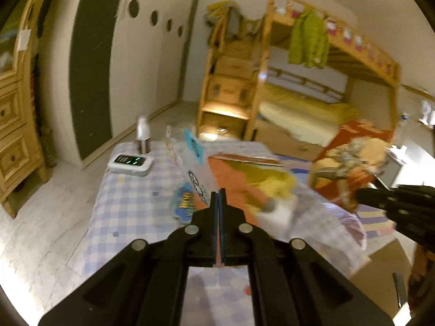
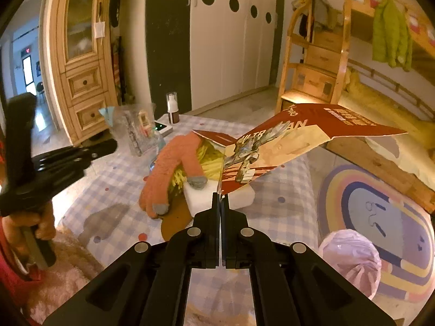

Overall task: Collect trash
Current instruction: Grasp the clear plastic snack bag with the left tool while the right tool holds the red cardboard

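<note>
My left gripper [image 1: 218,191] is shut on a clear plastic package [image 1: 190,160] with blue print and holds it up over the checkered table [image 1: 130,198]. The package [image 2: 137,133] and the left gripper [image 2: 108,146] also show in the right wrist view. My right gripper [image 2: 219,197] is shut on the corner of a red printed cardboard sheet [image 2: 285,141], held above the table. The sheet [image 1: 350,157] and the right gripper [image 1: 364,198] show at the right of the left wrist view.
On the table lie an orange and yellow plush toy [image 2: 174,168], a white block [image 2: 217,198], a white device with green lights [image 1: 130,163] and a small bottle [image 2: 172,108]. A pink bag [image 2: 350,260] sits on the rug [image 2: 380,217]. A bunk bed [image 1: 312,95] stands behind.
</note>
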